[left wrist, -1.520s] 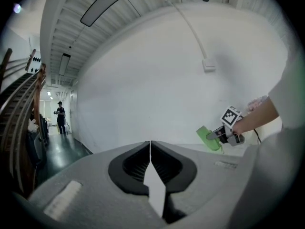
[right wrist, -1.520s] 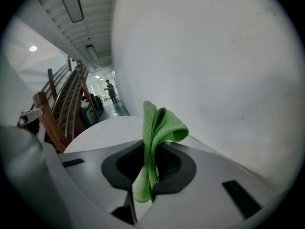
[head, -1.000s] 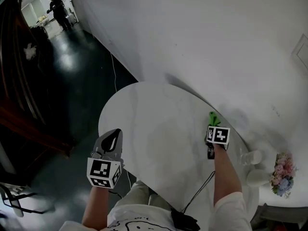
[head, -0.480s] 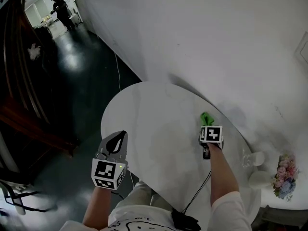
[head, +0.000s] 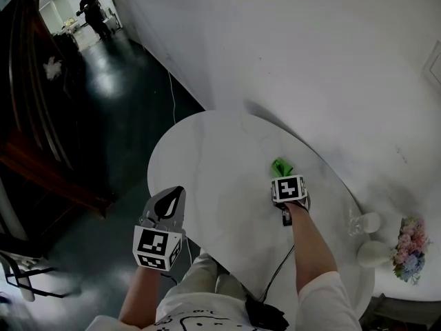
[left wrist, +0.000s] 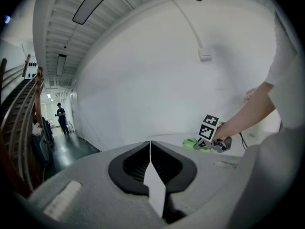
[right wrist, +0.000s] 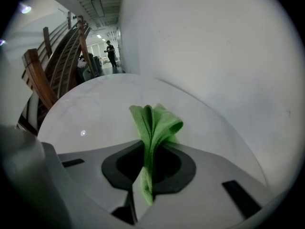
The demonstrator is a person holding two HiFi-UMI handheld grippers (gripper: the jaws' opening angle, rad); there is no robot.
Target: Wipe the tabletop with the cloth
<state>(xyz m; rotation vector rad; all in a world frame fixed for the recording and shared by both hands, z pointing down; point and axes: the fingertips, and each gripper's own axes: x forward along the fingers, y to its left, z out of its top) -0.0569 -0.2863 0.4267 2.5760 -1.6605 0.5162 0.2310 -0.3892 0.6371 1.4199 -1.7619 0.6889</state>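
**Far left.** A dark, glossy floor (head: 103, 116) runs back to a lit room, where a person (head: 89, 9) stands well away from the desk. A wooden stair rail (right wrist: 38, 75) rises along this side.

**Left.** The left gripper (head: 172, 197) is held at the near-left edge of the round white desk (head: 207, 150), with its marker cube toward the wearer. In the left gripper view, the jaws of the left gripper (left wrist: 150, 147) are pressed together along a thin seam, with nothing between them. They are aimed across the desk at the other gripper.

**Centre right.** The right gripper (head: 282, 178) is low over the desk, right of its middle and toward the wall (head: 310, 61). The green cloth (head: 280, 166) sticks out ahead of its jaws on the wall side. In the right gripper view, the right gripper (right wrist: 145, 171) has its jaws closed on the cloth (right wrist: 155, 123). The cloth is pinched as an upright folded strip, and its free end bunches forward and down toward the desk surface. Whether that end touches the surface cannot be told. The left gripper view shows the same pair, the right gripper (left wrist: 215, 141) and the cloth (left wrist: 193, 142), low at the desk top. A dark cable (head: 275, 278) hangs from the right forearm toward the wearer.

**Right.** Two pale rounded vessels (head: 368, 223) (head: 375, 254) stand at the desk's right end. A bunch of pink and blue flowers (head: 410, 247) stands just beside them.
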